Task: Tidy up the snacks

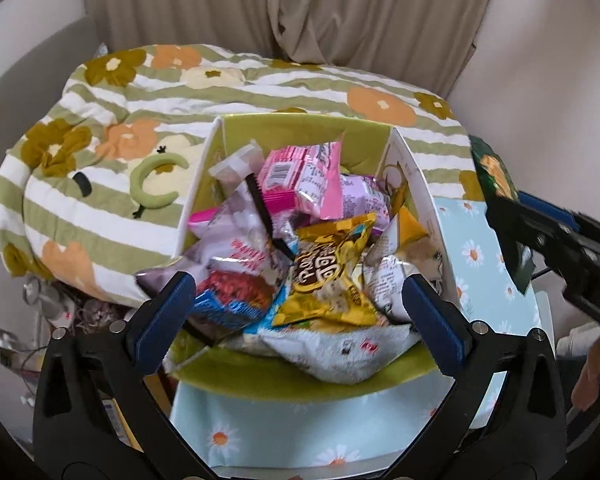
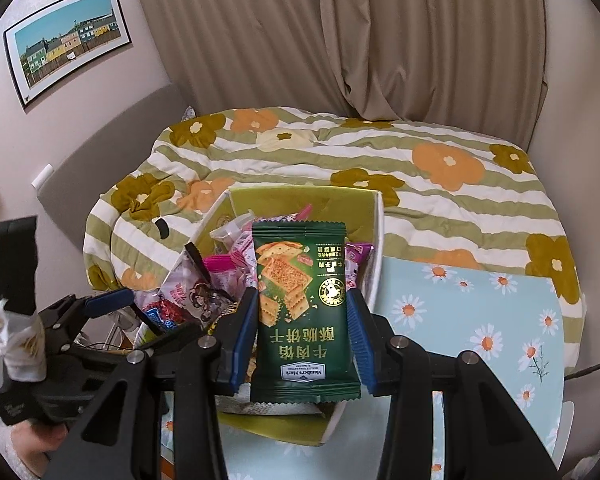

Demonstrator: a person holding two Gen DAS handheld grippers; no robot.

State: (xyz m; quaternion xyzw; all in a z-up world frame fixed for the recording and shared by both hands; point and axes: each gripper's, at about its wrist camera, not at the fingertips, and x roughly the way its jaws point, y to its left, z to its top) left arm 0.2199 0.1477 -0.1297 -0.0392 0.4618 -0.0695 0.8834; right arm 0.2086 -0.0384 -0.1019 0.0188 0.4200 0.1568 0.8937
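Note:
An open box (image 1: pixel 284 128) with a green lining holds several snack packets, among them a pink one (image 1: pixel 300 176) and a yellow one (image 1: pixel 332 276). My left gripper (image 1: pixel 300 316) hangs open just above the near end of the heap, and its blue pads (image 1: pixel 168 312) press on nothing. My right gripper (image 2: pixel 302 300) is shut on a dark green cracker packet (image 2: pixel 300 304), held upright over the box (image 2: pixel 300 200). In the left wrist view the right gripper (image 1: pixel 540 236) sits to the right of the box with that green packet (image 1: pixel 496 176) sticking up from it.
The box stands on a table with a pale blue daisy cloth (image 2: pixel 480 320). Behind it lies a bed with a green-striped floral quilt (image 1: pixel 140 92) and a beige curtain (image 2: pixel 340 40). A framed picture (image 2: pixel 68 44) hangs on the left wall. Clutter sits low at the left (image 1: pixel 60 312).

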